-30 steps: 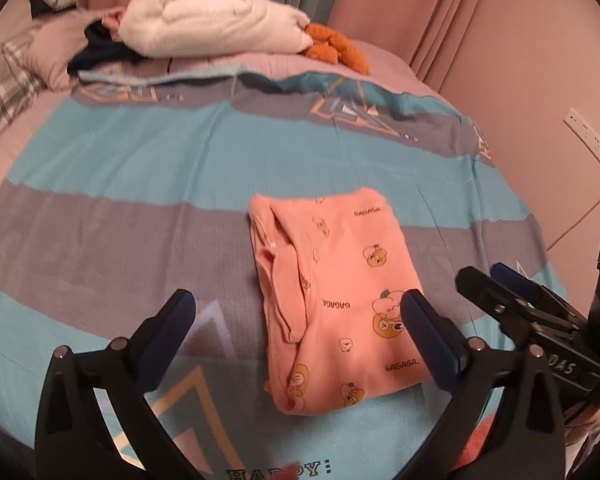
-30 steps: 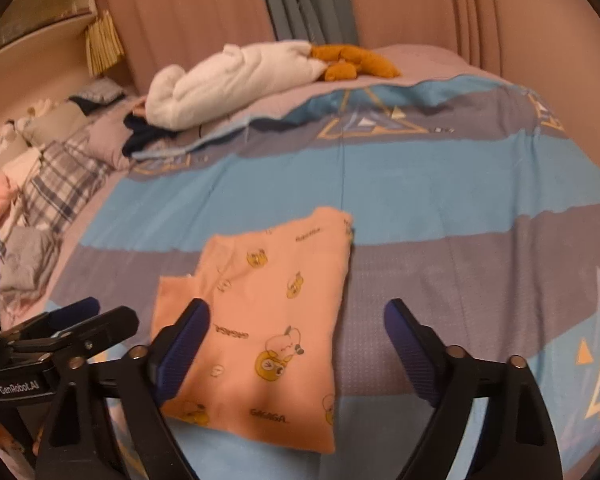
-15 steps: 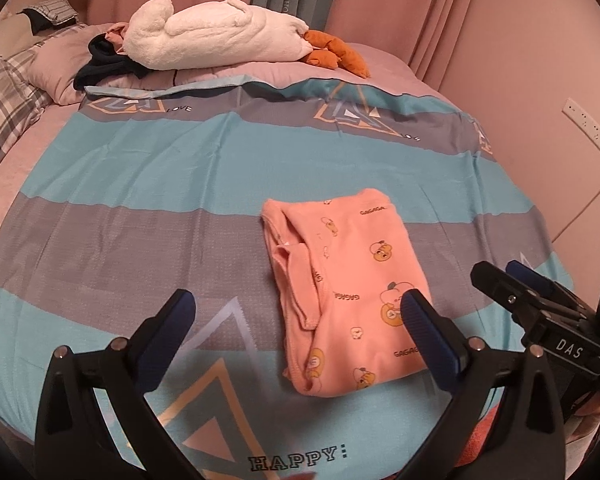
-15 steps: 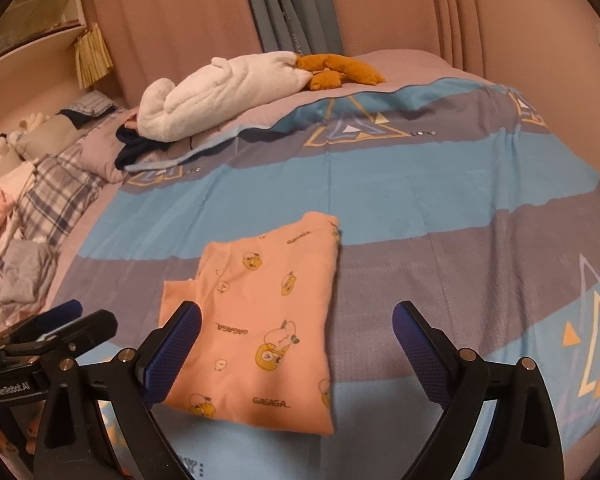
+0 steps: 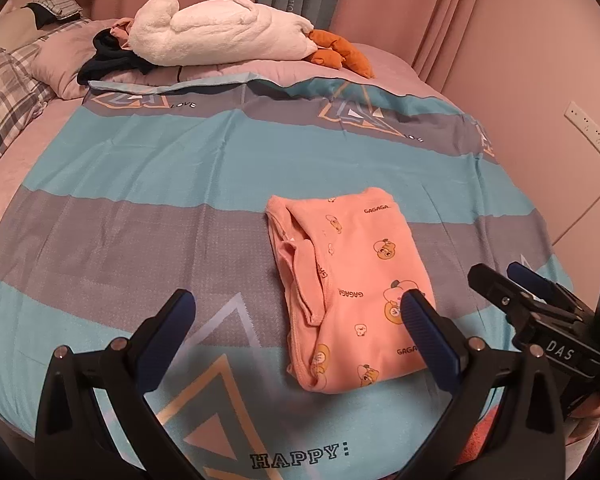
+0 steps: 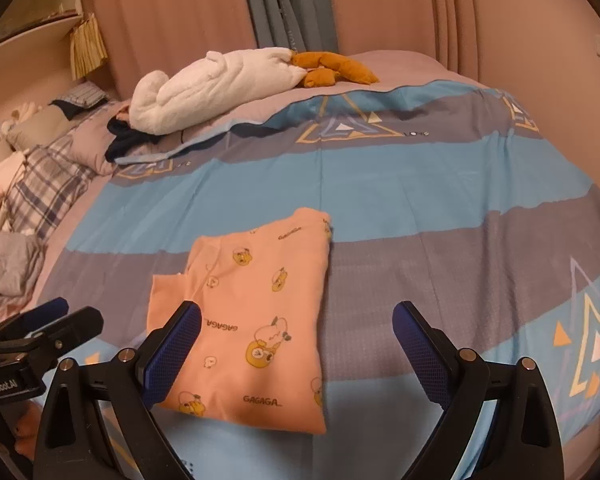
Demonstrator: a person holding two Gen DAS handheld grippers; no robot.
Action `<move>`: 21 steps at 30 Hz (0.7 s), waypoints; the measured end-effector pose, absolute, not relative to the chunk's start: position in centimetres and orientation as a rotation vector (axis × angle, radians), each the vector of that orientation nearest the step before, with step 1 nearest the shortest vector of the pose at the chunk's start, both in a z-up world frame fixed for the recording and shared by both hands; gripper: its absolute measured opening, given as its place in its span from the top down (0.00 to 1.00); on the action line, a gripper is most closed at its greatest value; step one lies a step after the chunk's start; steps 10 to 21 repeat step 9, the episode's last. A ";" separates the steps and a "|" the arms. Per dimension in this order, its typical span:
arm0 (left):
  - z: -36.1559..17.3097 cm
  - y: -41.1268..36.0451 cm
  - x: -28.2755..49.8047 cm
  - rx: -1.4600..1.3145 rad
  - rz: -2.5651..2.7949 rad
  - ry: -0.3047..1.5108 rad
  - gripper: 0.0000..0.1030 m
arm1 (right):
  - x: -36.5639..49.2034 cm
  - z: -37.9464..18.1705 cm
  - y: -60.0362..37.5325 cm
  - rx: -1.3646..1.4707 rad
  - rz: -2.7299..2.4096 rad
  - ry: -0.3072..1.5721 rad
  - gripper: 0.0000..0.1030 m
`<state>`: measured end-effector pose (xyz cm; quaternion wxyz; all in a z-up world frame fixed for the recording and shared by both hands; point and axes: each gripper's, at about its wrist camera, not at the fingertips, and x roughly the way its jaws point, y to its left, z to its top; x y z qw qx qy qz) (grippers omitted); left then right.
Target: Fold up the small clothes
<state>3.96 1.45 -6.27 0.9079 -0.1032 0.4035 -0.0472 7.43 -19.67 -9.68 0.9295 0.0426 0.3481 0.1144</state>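
Note:
A small peach garment with cartoon prints lies folded into a rectangle on the striped blue and grey bedspread. It also shows in the right wrist view. My left gripper is open and empty, held above the bed's near edge, with its right finger in front of the garment's lower right. My right gripper is open and empty, above the garment's near right side. The right gripper also shows at the right of the left wrist view. The left gripper shows at the lower left of the right wrist view.
A white plush toy with orange feet lies at the head of the bed. Dark clothes and a plaid pillow lie at the far left. A pile of clothes sits left. A wall socket strip is right.
Both grippers have drawn back and risen from the garment, so more of the bed shows. The garment lies still in the same folded shape.

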 end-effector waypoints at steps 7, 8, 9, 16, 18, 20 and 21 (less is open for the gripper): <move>-6.2 1.6 3.8 -0.217 -0.096 0.834 0.00 | 7.4 -9.7 -19.5 0.076 0.228 0.714 0.07; -6.2 1.6 3.8 -0.218 -0.098 0.833 0.00 | 7.5 -9.8 -19.5 0.075 0.226 0.713 0.07; -6.1 1.6 3.8 -0.217 -0.098 0.832 0.00 | 7.4 -9.8 -19.5 0.073 0.224 0.712 0.07; -6.1 1.6 3.8 -0.217 -0.098 0.832 0.00 | 7.4 -9.8 -19.5 0.073 0.224 0.712 0.07; -6.1 1.6 3.8 -0.217 -0.098 0.832 0.00 | 7.4 -9.8 -19.5 0.073 0.224 0.712 0.07; -6.1 1.6 3.8 -0.217 -0.098 0.832 0.00 | 7.4 -9.8 -19.5 0.073 0.224 0.712 0.07; -6.1 1.6 3.8 -0.217 -0.098 0.832 0.00 | 7.4 -9.8 -19.5 0.073 0.224 0.712 0.07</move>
